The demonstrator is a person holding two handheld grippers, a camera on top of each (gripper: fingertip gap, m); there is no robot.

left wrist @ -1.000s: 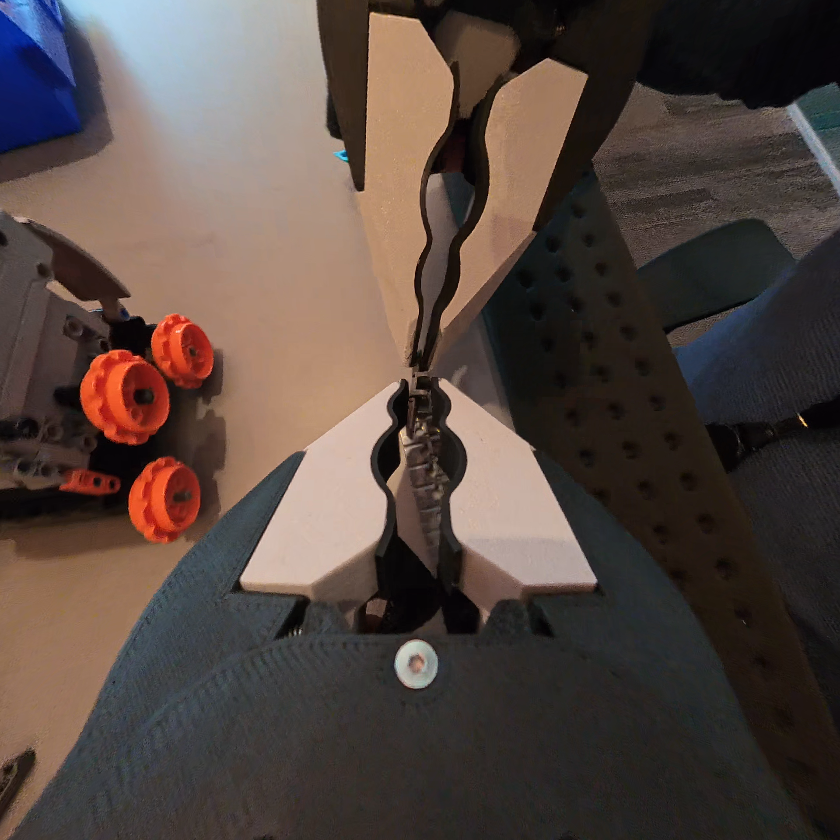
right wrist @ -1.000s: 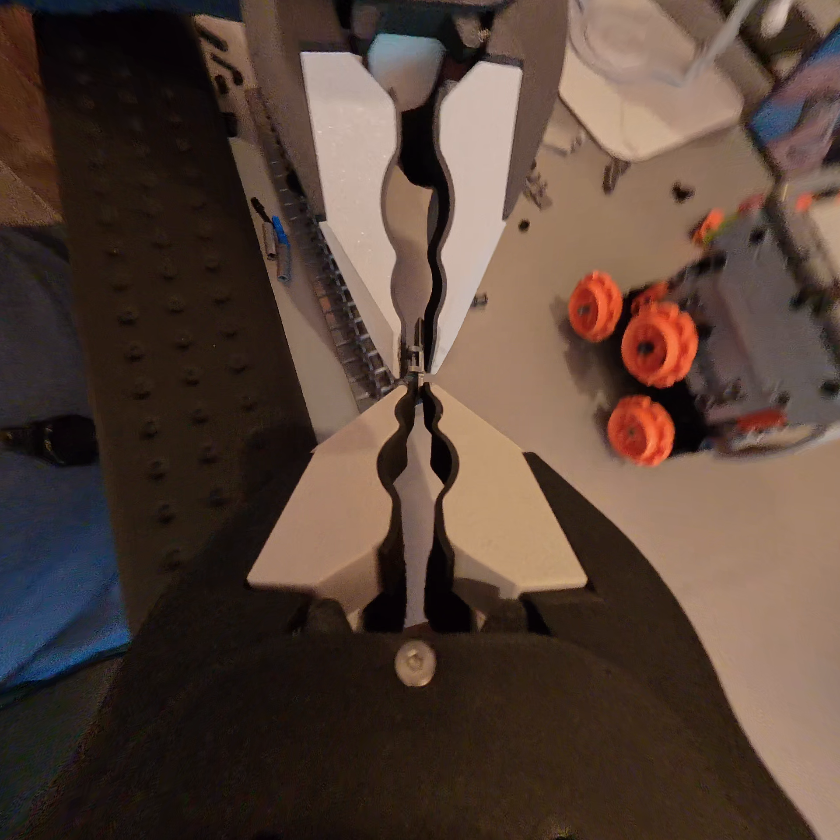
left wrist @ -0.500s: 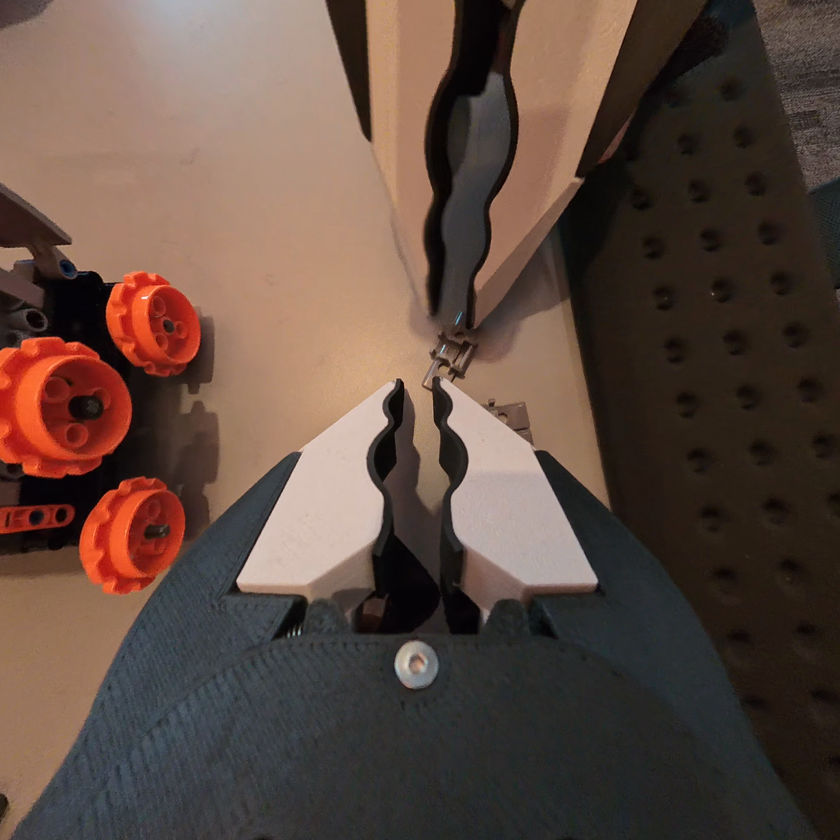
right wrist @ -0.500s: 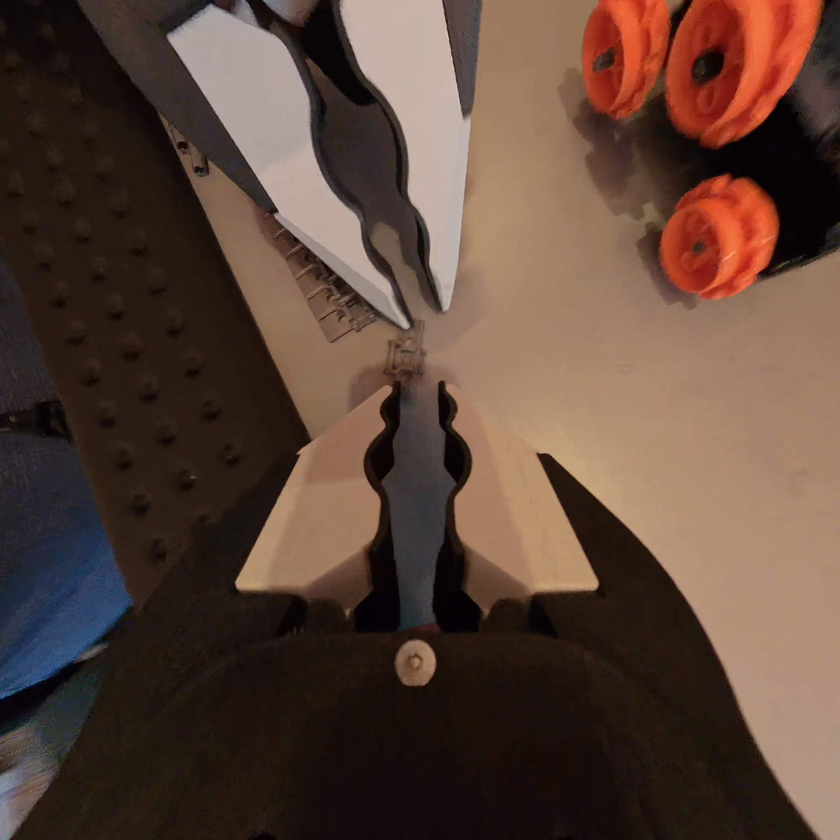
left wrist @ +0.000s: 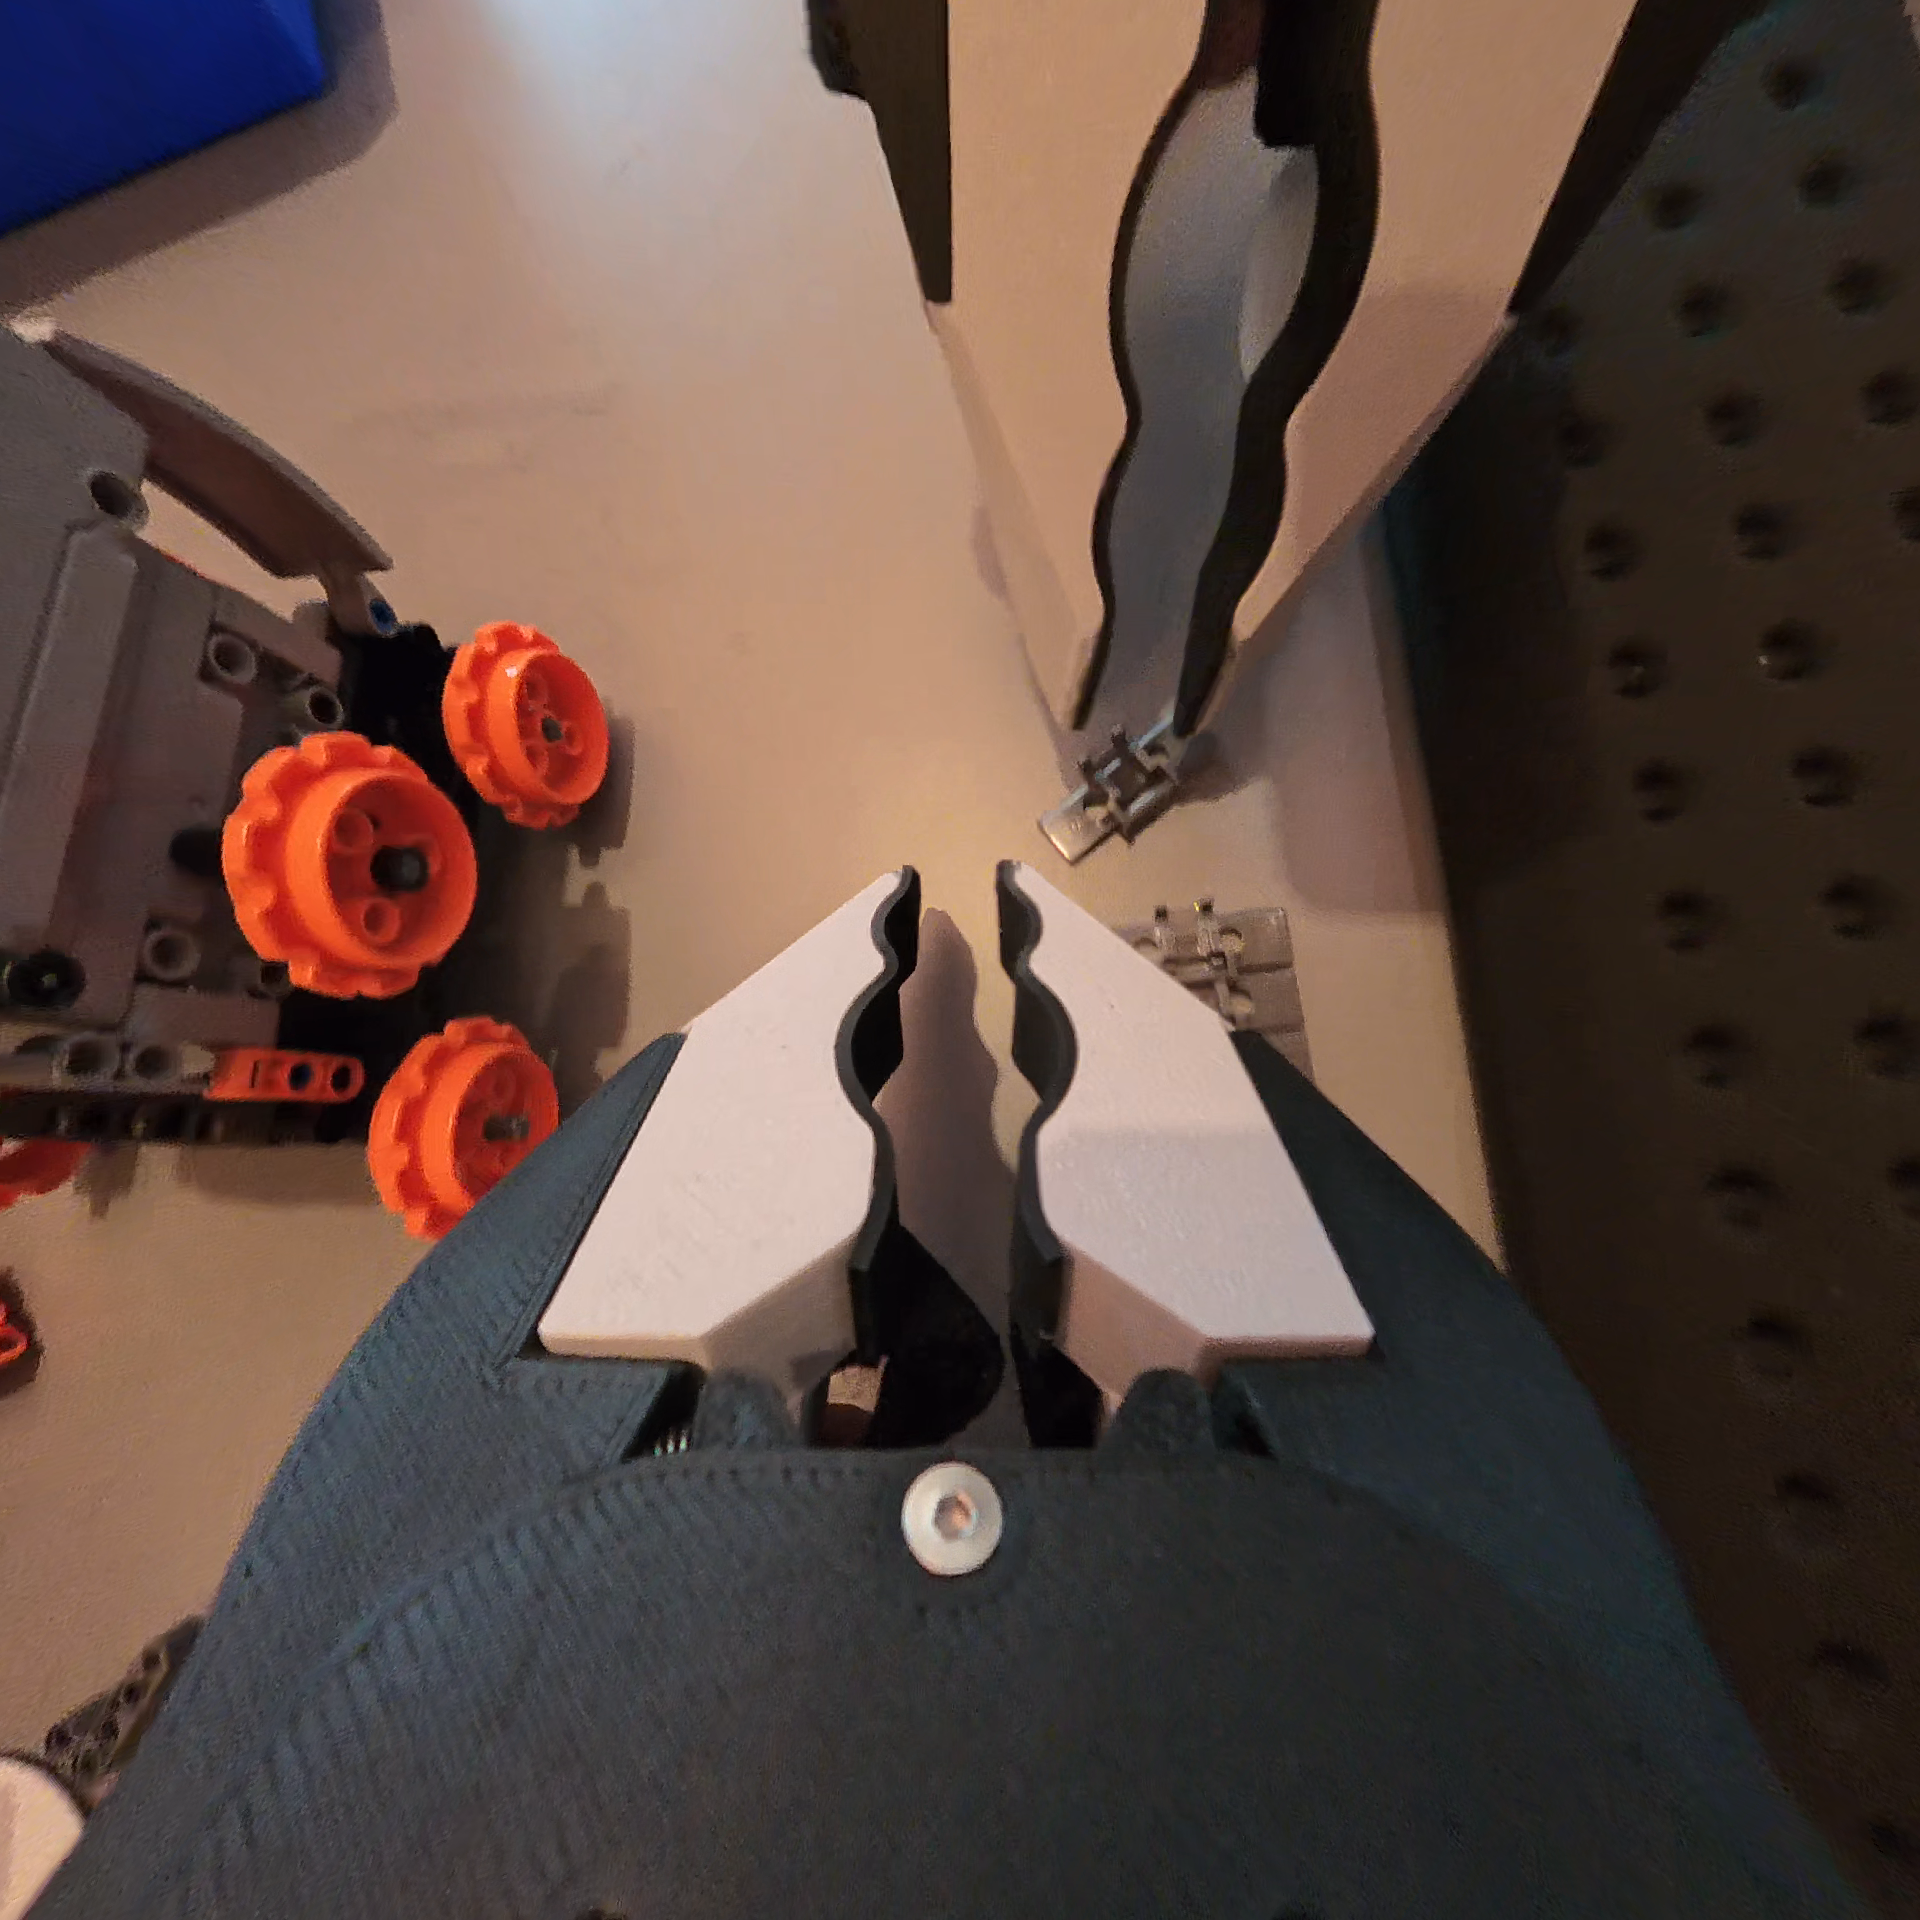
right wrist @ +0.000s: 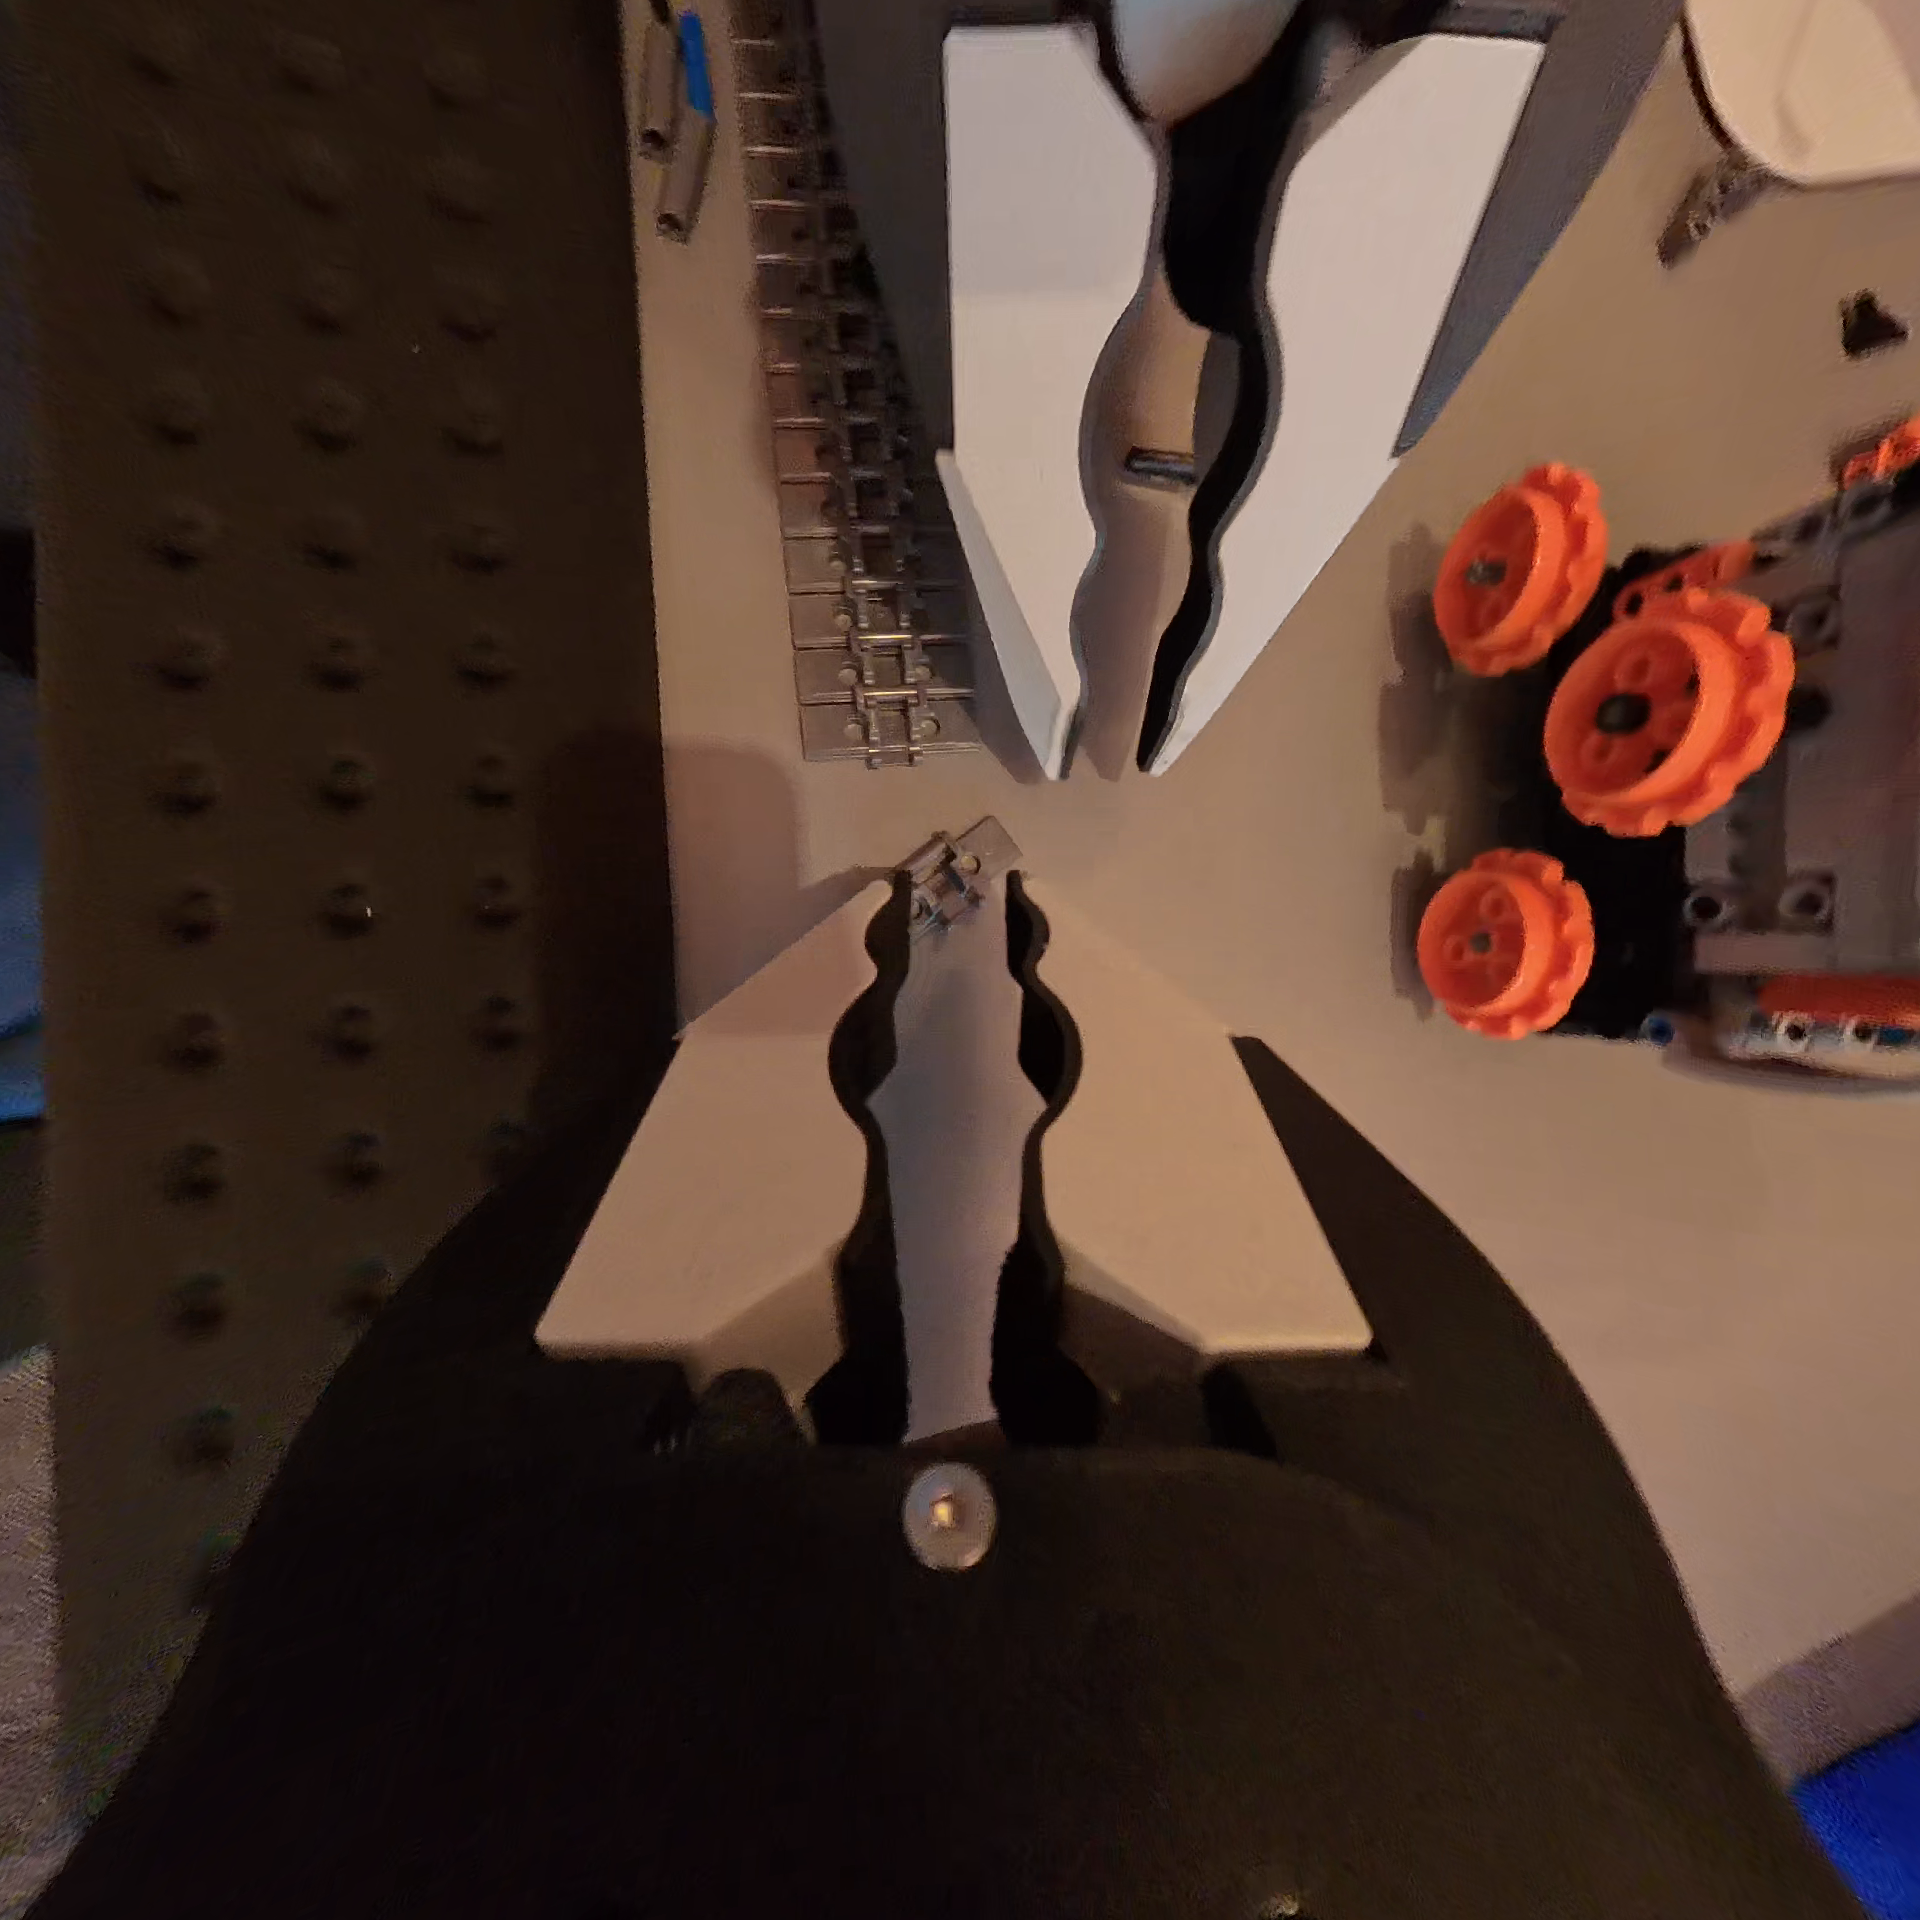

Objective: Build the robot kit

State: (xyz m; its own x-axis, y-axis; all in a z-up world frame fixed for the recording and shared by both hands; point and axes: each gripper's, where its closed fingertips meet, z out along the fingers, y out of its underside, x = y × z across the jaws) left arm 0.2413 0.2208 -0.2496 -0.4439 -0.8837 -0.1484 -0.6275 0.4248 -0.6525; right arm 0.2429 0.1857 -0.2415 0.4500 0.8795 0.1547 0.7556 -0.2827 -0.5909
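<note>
In the left wrist view my left gripper [left wrist: 953,873] is open and empty, low over the beige table [left wrist: 727,416]. The end of a grey track chain [left wrist: 1231,961] lies flat beside its right finger. My right gripper [left wrist: 1132,722] points at it from the far side, also open. A single grey track link [left wrist: 1114,795] lies on the table at the right gripper's tips. In the right wrist view this link [right wrist: 961,862] sits between the tips of my right gripper [right wrist: 956,883], and the pads do not press on it. The left gripper [right wrist: 1109,769] and the chain [right wrist: 862,582] lie beyond.
A grey brick vehicle with orange wheels [left wrist: 348,862] stands left of the left gripper; it also shows in the right wrist view [right wrist: 1662,707]. A dark studded baseplate [left wrist: 1714,831] borders the table. A blue box [left wrist: 135,94] sits far left. Small loose pins [right wrist: 675,104] lie near the chain. Only a small space, under 4 cm, lies between the two pairs of fingers. The grey track chain [left wrist: 1231,961] is about equally far from each gripper, around 4 cm. It is also in sight in the right wrist view [right wrist: 856,701].
A second ago the grippers met tip to tip, left shut on the chain and right shut on the link. Both have opened and drawn apart; chain and link now lie on the table.
</note>
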